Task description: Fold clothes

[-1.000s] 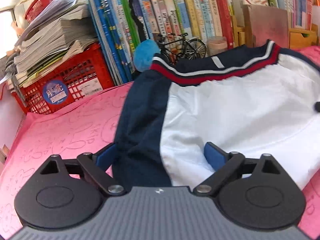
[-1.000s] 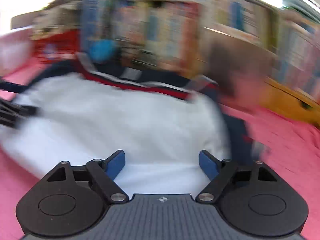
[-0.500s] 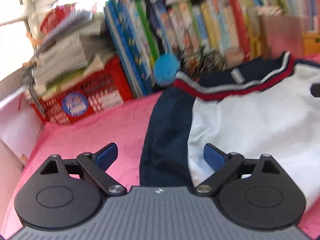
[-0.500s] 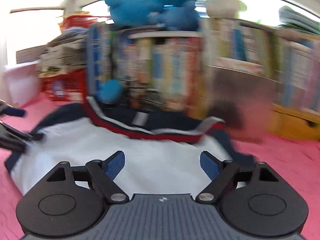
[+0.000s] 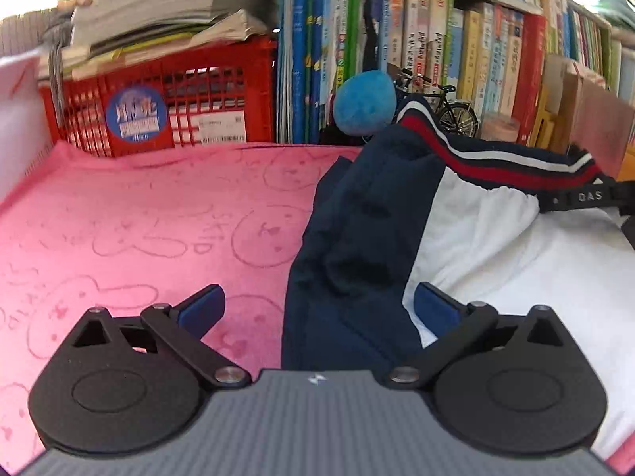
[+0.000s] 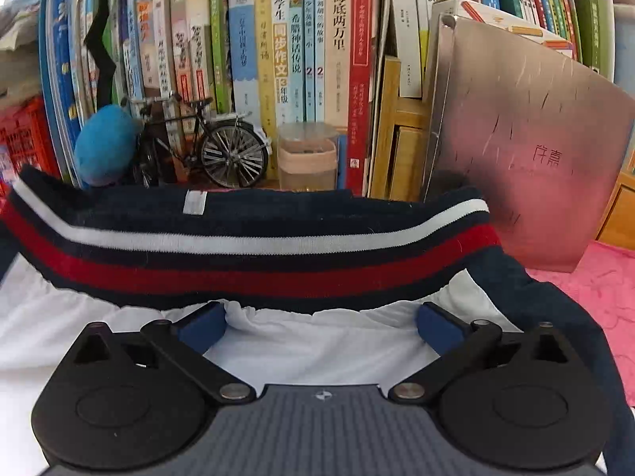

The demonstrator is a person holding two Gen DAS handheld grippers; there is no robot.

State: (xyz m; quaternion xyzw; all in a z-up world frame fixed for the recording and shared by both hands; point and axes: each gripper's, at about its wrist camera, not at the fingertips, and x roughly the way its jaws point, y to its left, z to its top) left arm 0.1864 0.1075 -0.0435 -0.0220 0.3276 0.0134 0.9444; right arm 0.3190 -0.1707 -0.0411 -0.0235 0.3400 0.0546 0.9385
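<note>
A white garment (image 5: 496, 254) with a navy side panel (image 5: 357, 238) and a navy, white and red striped band (image 6: 254, 254) lies on a pink blanket (image 5: 139, 218). My left gripper (image 5: 317, 305) straddles the navy left edge, one pad over the blanket and one over the white cloth. Its jaws are opening and do not press on the cloth. My right gripper (image 6: 321, 323) hovers over the white cloth (image 6: 317, 341) just below the band, jaws opening, with loose cloth between the pads. A black part of the right gripper (image 5: 583, 198) shows at the band's right end in the left wrist view.
Behind the garment stand a row of books (image 6: 301, 47), a model bicycle (image 6: 206, 142), a blue plush ball (image 5: 363, 103), a small jar (image 6: 307, 158) and a leaning brown board (image 6: 528, 150). A red crate (image 5: 166, 111) of papers sits back left. Bare blanket lies left of the garment.
The left gripper slid left, off the white cloth to the navy edge. The right gripper moved forward up to the striped band. Both pairs of jaws stand wider.
</note>
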